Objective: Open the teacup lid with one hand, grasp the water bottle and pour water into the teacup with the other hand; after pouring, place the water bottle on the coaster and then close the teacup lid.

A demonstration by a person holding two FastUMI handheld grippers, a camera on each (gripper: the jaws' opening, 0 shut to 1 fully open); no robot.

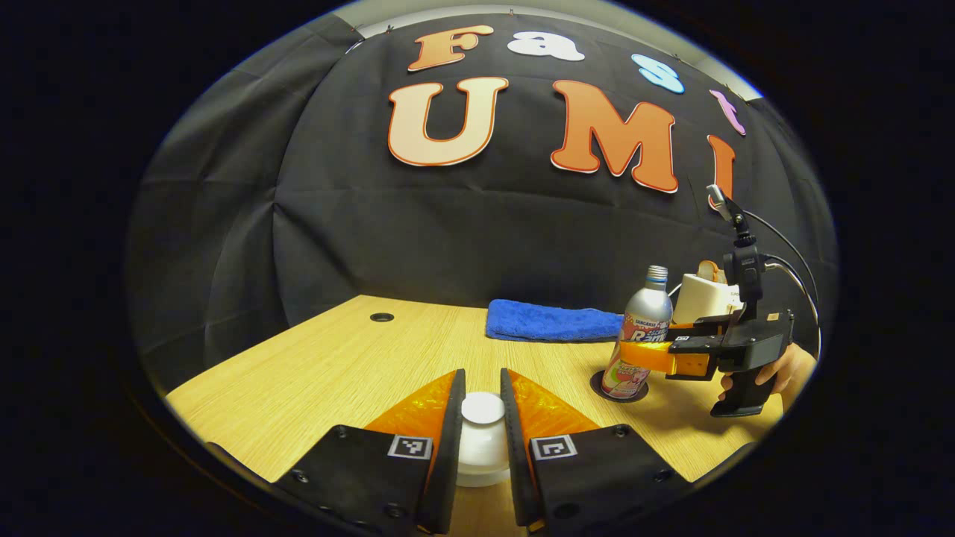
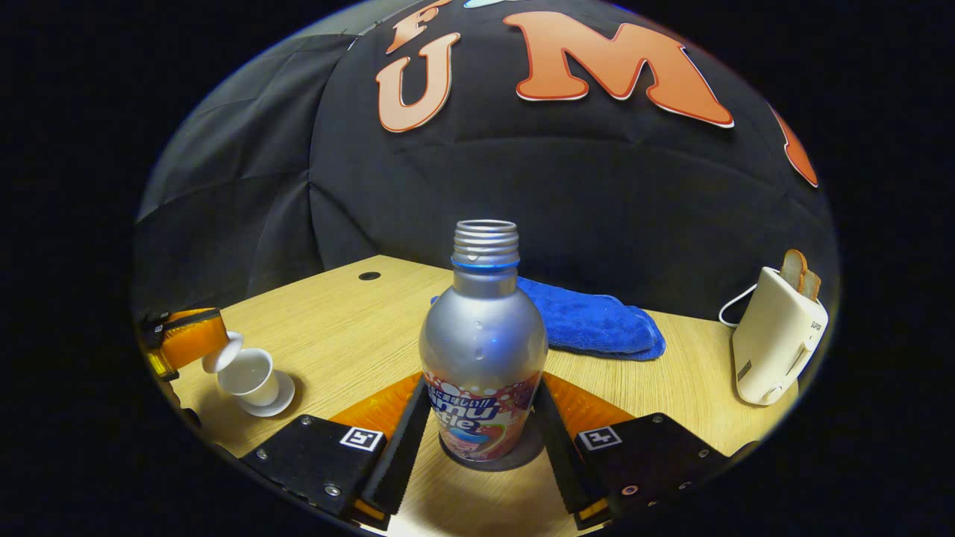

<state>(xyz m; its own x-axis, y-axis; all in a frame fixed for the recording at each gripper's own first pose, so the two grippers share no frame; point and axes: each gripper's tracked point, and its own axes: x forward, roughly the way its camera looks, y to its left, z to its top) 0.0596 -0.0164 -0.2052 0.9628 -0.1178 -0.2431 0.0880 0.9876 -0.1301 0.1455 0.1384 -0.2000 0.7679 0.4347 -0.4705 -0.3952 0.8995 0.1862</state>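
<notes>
Since the cup stands uncovered, key relation: the cup (image 2: 248, 373) lies well off to the left of the right claw (image 2: 481, 388), on its saucer (image 2: 280, 403), mouth up.
Right claw: its fingers close against both sides of the bottle (image 2: 483, 335), low on the body; it looks like a pinch.
Bottle: straight ahead between those fingers, long axis upright, neck open with no cap, base on the dark coaster (image 2: 522, 451) on the worktop (image 2: 336, 328).
Left claw (image 1: 483, 380): pinching the white lid (image 1: 483, 440) between its fingers; in the right gripper view the lid hangs tilted just beside the cup's rim.
Nearer hand: the left claw is nearer the cup, the right claw nearer the bottle.
Beyond the right claw: a blue towel (image 2: 597, 321); to its right, a toaster (image 2: 776, 343) with bread in it.
Writing: the bottle carries a printed label and the toaster a small mark; both are left unread.
Cup contents: I cannot tell whether it holds water.
</notes>
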